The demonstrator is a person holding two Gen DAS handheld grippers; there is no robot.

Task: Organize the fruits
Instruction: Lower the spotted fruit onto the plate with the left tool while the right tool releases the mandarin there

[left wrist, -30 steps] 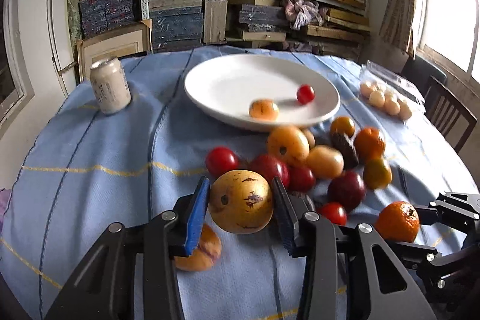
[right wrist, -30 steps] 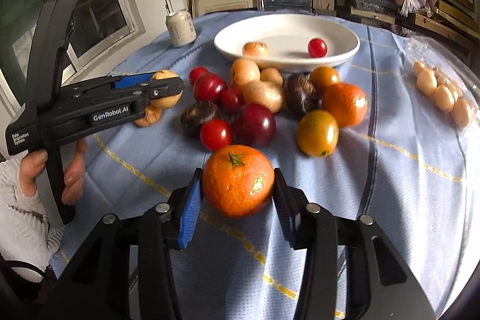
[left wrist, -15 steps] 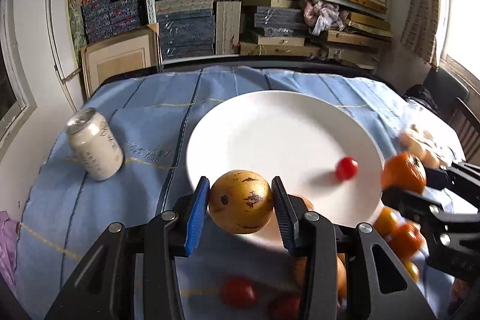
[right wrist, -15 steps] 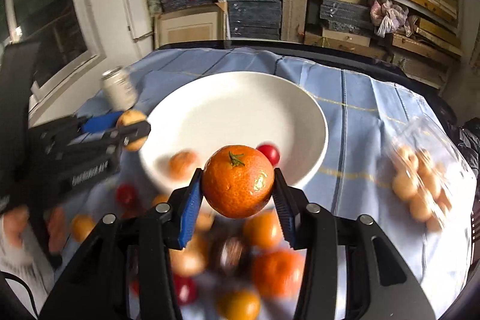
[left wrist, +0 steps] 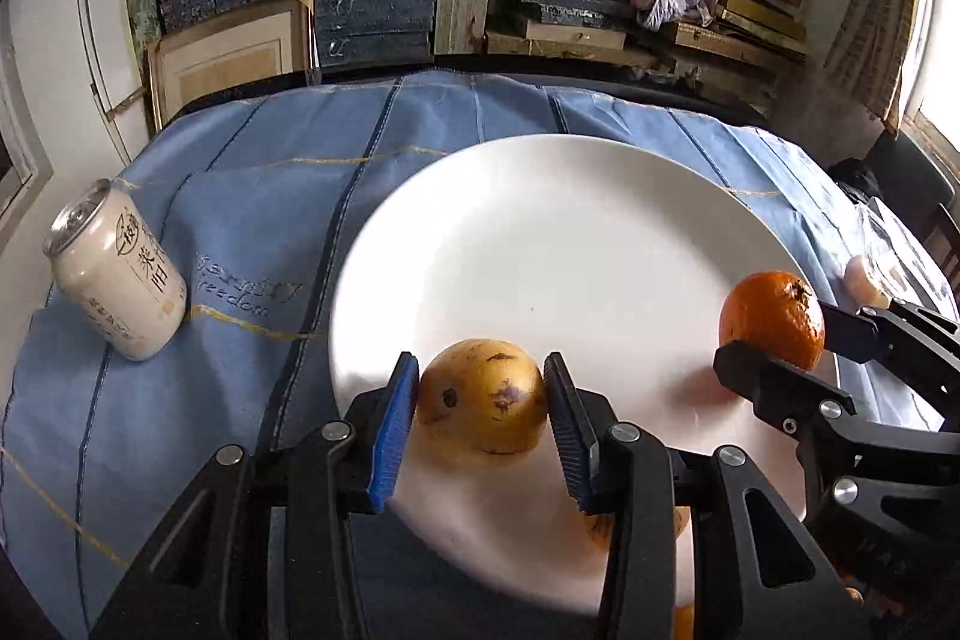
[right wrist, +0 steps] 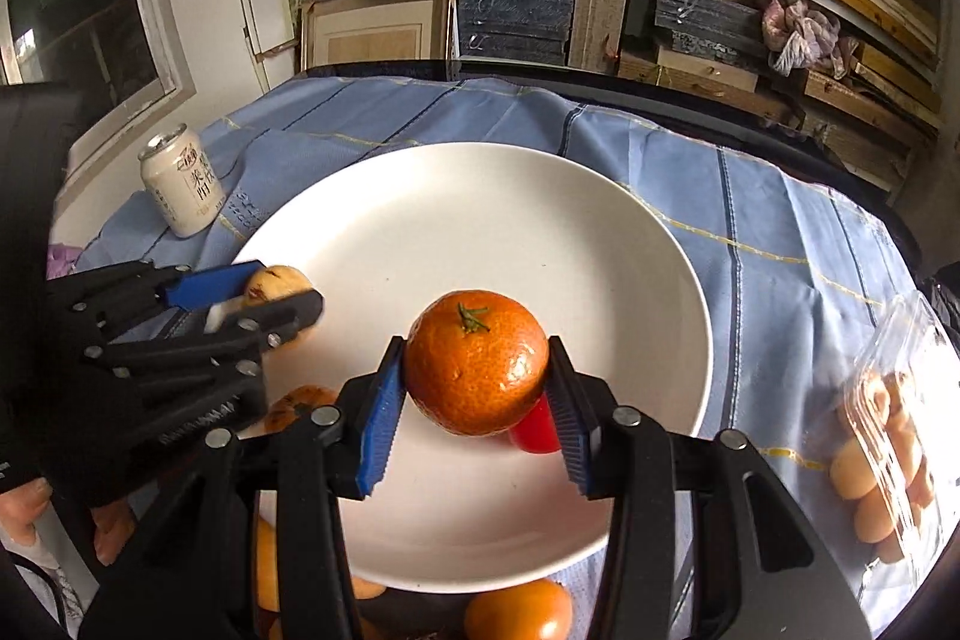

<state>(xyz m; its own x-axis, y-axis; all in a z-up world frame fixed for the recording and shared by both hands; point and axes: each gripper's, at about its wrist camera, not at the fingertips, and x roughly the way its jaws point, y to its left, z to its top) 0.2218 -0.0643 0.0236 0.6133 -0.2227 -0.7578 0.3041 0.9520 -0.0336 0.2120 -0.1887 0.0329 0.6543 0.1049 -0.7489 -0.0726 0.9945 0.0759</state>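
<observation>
My left gripper [left wrist: 480, 400] is shut on a yellow spotted fruit [left wrist: 483, 394] and holds it over the near left part of the white plate [left wrist: 540, 232]. My right gripper [right wrist: 477, 388] is shut on an orange mandarin [right wrist: 477, 370] and holds it over the plate [right wrist: 480, 220]. A red cherry tomato [right wrist: 537, 430] and a small orange fruit [right wrist: 300, 400] lie on the plate, partly hidden. In the left wrist view the mandarin [left wrist: 771, 319] shows at the right; in the right wrist view the yellow fruit [right wrist: 276, 283] shows at the left.
A beige drink can [left wrist: 117, 274] stands left of the plate on the blue cloth [left wrist: 240, 172]. A clear bag of small pale fruits [right wrist: 888, 436] lies at the right. More fruits [right wrist: 519, 610] lie near the plate's front edge. Shelves stand behind the table.
Both grippers have lifted their fruits from the pile and carried them forward over the plate. Both are still shut on them.
</observation>
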